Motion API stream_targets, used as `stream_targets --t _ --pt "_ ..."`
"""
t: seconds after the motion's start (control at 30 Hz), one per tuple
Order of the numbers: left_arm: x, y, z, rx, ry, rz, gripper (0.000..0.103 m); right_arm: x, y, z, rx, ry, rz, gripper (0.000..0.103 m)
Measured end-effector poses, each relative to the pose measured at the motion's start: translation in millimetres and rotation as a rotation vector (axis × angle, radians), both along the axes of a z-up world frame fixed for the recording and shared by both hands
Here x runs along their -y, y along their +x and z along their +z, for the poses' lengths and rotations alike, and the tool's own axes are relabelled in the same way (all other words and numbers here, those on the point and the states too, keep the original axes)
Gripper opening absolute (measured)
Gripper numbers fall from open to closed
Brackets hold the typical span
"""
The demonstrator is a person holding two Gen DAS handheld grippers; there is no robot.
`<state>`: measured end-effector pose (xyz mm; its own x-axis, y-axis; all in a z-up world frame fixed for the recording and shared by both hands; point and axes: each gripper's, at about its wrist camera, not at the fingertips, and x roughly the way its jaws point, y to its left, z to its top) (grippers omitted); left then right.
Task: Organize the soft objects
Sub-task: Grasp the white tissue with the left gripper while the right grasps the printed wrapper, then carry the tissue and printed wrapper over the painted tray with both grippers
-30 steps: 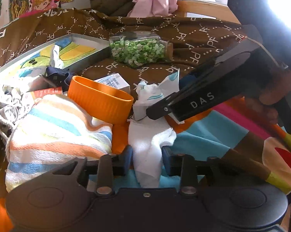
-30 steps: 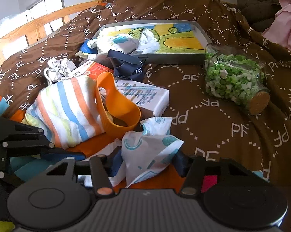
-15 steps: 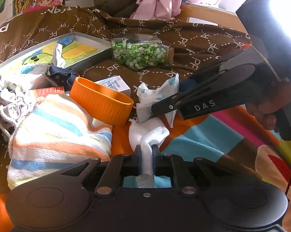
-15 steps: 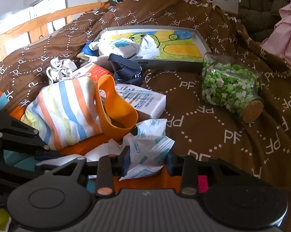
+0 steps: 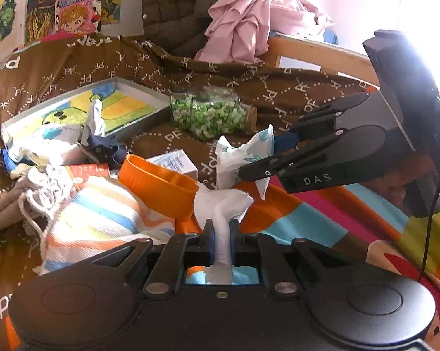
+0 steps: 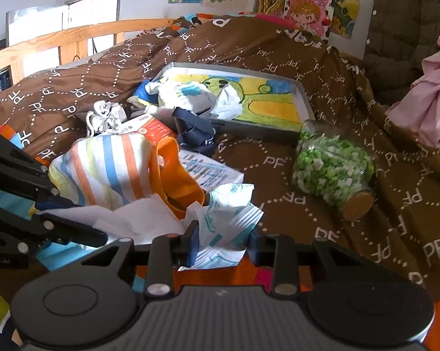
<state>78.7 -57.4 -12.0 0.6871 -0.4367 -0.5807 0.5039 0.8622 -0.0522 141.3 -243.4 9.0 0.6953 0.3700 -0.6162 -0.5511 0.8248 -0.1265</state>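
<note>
My left gripper (image 5: 221, 234) is shut on a white tissue (image 5: 222, 204) and holds it just off the bed. My right gripper (image 6: 222, 241) is closed on a crumpled white-and-teal tissue pack (image 6: 228, 216); the pack also shows in the left wrist view (image 5: 243, 152), pinched at the right gripper's tip. The white tissue trails between both grippers (image 6: 138, 219). A striped soft cloth (image 5: 103, 219) lies left of both, against an orange bowl (image 5: 161, 187). More soft cloths (image 6: 187, 93) lie in a grey tray (image 6: 304, 99).
A jar of green bits (image 6: 331, 172) lies on its side on the brown duvet. Two small boxes (image 6: 211, 172) and a dark cloth (image 6: 196, 131) sit behind the bowl. A grey drawstring cloth (image 6: 105, 117) lies at left. Pink clothing (image 5: 249, 14) is piled behind.
My left gripper closed on the white tissue, and both grippers have risen and drawn back with their loads. My right gripper tightened on the tissue pack.
</note>
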Motion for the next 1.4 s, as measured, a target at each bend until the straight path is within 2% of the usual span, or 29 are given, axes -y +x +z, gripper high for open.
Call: stream_targets --t 0.27,0.4,0.5,0.7,0.9,1.1,1.27,1.4 --pt "-9 3 22 0.059 -0.039 0.049 0.010 1 0 20 0.118 0.006 0.007 0.036" --pt "-21 17 35 0.062 -0.081 0.120 0.010 -1 12 36 0.173 0.026 -0.006 0.036" --pt "-36 35 47 0.076 -0.103 0.188 0.010 -3 25 49 0.227 0.033 -0.014 0.036" --pt "-65 83 76 0.122 -0.098 0.326 0.010 -16 62 68 0.315 0.056 -0.037 0.036" --pt "-91 145 98 0.124 -0.086 0.440 0.010 -39 109 71 0.333 0.083 -0.060 0.037" --pt "-103 196 85 0.149 -0.089 0.484 0.010 -67 151 58 0.317 0.100 -0.086 0.037" --pt "-103 229 57 0.094 -0.093 0.451 0.010 -88 176 38 0.285 0.091 -0.106 0.037" --pt "-102 246 39 0.053 -0.096 0.436 0.010 -94 197 22 0.224 0.095 -0.134 0.037"
